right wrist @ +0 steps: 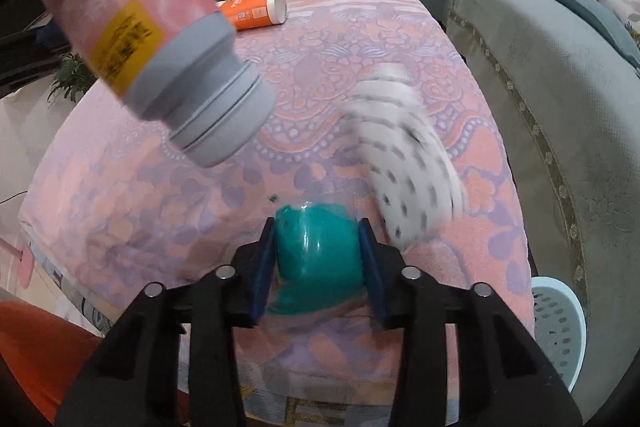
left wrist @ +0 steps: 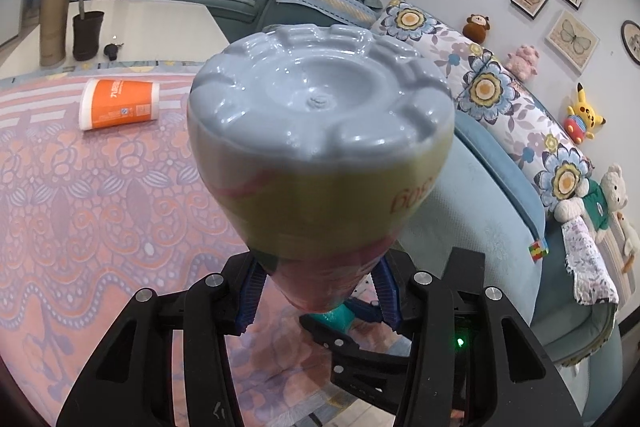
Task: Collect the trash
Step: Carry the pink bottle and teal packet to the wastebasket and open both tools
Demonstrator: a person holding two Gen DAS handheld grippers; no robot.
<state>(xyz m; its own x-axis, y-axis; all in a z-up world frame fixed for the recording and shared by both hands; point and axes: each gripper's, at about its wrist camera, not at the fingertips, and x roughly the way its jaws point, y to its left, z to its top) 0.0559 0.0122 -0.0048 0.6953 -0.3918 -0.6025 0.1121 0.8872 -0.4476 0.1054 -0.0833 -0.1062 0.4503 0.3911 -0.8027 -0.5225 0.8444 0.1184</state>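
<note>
My left gripper is shut on a grey plastic bottle with a pink and yellow label, its base pointing away from the camera. The same bottle hangs tilted above the table in the right wrist view. My right gripper is shut on a teal object inside clear plastic; it also shows under the bottle in the left wrist view. A white dotted wrapper, blurred, is beside it on the cloth. An orange and white cup lies on its side farther off, also in the right wrist view.
A pink and purple patterned cloth covers the table. A thermos, a dark cup and keys stand at its far end. A blue sofa with plush toys is to the right. A light blue basket sits on the floor.
</note>
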